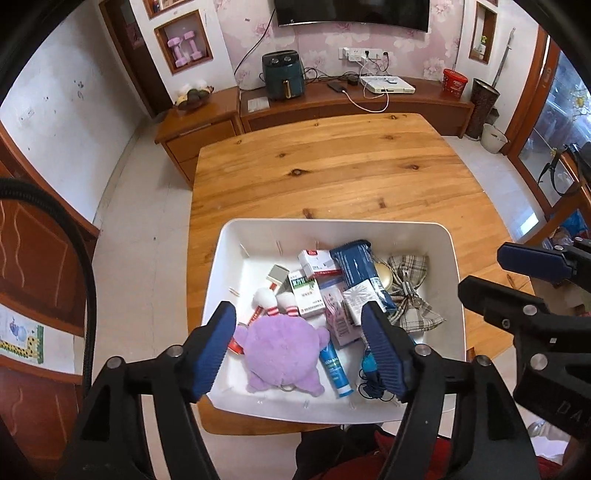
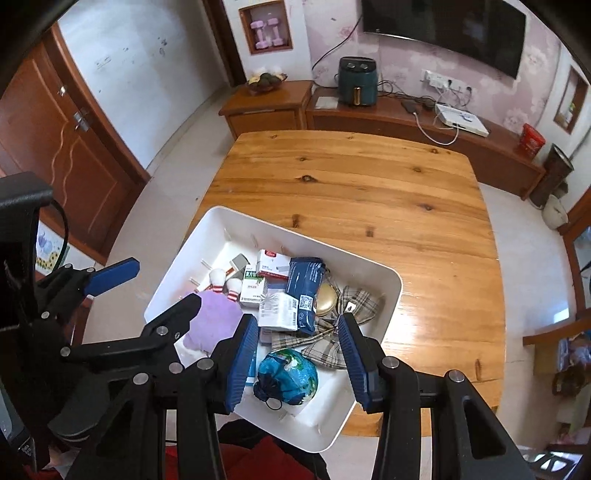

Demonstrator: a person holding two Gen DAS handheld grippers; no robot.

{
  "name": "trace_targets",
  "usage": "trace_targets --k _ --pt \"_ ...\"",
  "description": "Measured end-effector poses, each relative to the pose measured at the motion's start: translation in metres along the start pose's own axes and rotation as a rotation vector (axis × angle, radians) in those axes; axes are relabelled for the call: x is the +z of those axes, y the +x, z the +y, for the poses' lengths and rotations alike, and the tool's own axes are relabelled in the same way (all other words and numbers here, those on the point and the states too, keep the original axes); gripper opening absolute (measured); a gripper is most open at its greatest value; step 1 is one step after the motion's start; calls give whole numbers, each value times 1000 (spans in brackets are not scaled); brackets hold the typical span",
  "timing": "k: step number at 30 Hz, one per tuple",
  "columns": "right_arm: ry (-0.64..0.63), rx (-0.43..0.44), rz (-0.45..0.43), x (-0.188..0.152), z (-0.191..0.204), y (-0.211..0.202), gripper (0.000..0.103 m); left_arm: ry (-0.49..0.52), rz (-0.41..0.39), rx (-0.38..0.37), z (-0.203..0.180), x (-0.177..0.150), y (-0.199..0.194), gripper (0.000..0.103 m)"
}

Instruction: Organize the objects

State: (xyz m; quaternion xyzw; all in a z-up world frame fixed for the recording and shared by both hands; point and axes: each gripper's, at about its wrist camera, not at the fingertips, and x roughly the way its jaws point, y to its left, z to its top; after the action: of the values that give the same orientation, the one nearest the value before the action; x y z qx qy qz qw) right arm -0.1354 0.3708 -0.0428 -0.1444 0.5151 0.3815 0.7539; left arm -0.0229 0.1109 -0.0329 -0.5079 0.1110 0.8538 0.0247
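A white bin [image 1: 332,225] [image 2: 391,295] sits at the near edge of the wooden table [image 1: 332,166] [image 2: 351,184]. It holds a purple plush toy [image 1: 282,350] [image 2: 214,325], medicine boxes [image 1: 306,291] [image 2: 255,288], a dark blue pack [image 1: 354,266] [image 2: 304,280], a plaid cloth bow [image 1: 410,291] [image 2: 354,299], a blue tube [image 1: 334,367], a gold round case [image 2: 325,299] and a blue globe-print pouch [image 2: 288,374]. My left gripper [image 1: 299,347] is open above the plush. My right gripper [image 2: 297,347] is open above the pouch and also shows at the right of the left wrist view.
Beyond the table a low wooden cabinet [image 1: 332,107] carries a dark air fryer [image 1: 283,75], cables and a white device [image 1: 388,85]. A TV [image 1: 351,11] hangs above. Doors [image 2: 55,129] stand at the left. The table's far half [image 2: 351,173] is bare wood.
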Motion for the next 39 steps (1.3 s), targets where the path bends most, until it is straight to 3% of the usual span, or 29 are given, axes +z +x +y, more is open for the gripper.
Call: trace_targets --k 6,11,16,28,39 --pt "73 -13 -17 5 -4 -15 49 26 -19 -28 6 6 -16 74" --pt "121 -34 -47 11 -4 -29 60 33 -54 -58 13 14 -33 74" --pt "143 -41 -69 17 -1 -40 63 33 -99 -57 19 21 -49 74" --pt "151 -82 -68 27 0 -47 64 -40 -136 -103 35 34 -60 74" --pt "164 -124 -140 28 -6 -70 68 -110 -143 -84 34 40 -66 74"
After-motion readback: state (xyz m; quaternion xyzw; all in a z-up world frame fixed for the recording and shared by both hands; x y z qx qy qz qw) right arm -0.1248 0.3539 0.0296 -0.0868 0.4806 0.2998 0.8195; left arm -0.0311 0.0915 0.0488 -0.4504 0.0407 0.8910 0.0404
